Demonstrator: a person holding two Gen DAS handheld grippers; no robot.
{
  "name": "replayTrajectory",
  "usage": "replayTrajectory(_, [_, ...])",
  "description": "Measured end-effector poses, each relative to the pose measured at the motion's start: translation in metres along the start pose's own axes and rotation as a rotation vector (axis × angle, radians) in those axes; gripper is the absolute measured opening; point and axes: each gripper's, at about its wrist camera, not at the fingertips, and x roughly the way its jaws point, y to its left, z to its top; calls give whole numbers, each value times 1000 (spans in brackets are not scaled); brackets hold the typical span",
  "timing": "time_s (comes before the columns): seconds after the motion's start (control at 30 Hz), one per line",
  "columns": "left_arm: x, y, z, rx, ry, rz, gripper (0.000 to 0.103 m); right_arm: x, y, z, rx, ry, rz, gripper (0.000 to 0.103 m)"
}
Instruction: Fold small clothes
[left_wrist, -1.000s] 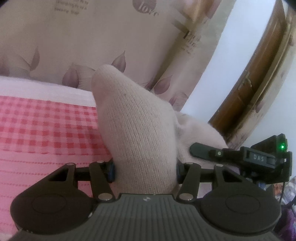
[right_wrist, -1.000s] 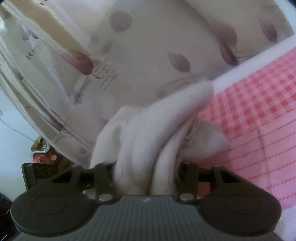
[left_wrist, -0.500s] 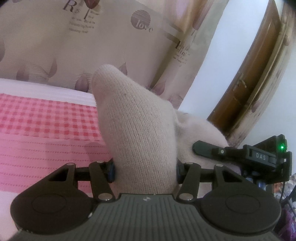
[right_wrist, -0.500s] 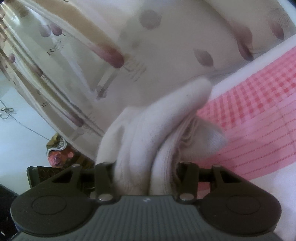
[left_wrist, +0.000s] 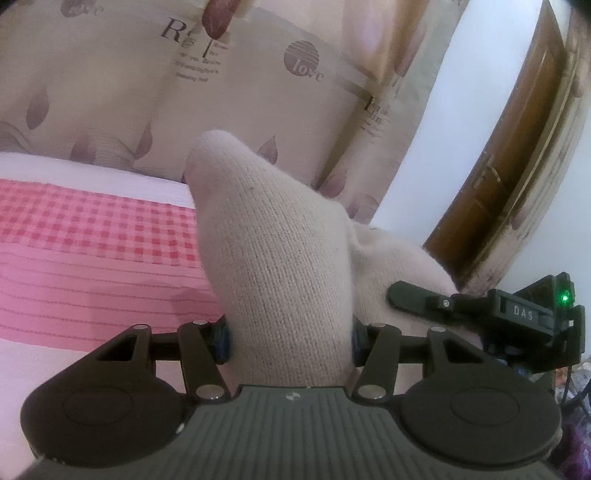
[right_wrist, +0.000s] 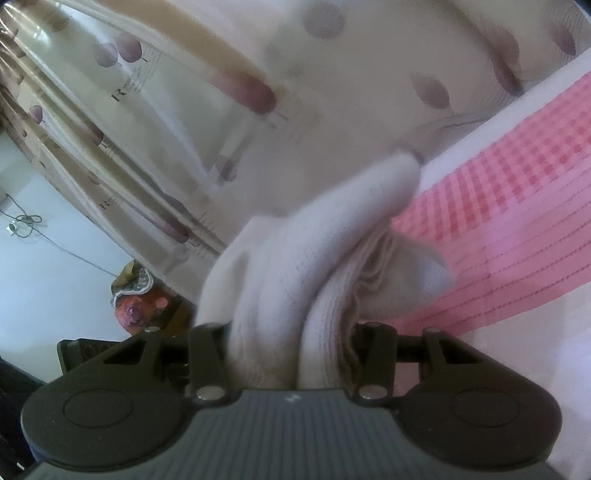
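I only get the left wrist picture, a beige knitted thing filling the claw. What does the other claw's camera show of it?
Observer: The right gripper is clamped on bunched folds of the same beige sock.
Operator: Any part I can't see?
Observer: Yes, a ribbed cuff with fine stripes, pressed against one jaw.
Operator: What's beyond it?
Observer: A cluttered corner with a red-orange object beneath the curtain.

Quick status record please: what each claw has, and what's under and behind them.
left claw: shut on beige sock
right claw: shut on bunched sock, several folds between the pads
surface: pink checked bedsheet
behind: curtain with leaf print
far right in left view: wooden door
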Motion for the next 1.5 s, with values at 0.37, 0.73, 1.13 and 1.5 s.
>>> replayTrajectory(0.37, [-14, 13, -3, -6, -5, 16, 55, 15, 13, -9, 1, 15, -3, 47])
replayTrajectory(0.73, [-10, 24, -7, -28, 25, 29, 55, 27, 7, -14, 26, 35, -19, 47])
replayTrajectory(1.13, [17, 44, -14, -62, 74, 50, 55, 41, -17, -21, 51, 61, -53, 47])
replayTrajectory(1.5, [45, 65, -25, -83, 114, 89, 59, 52, -46, -26, 56, 90, -103, 48])
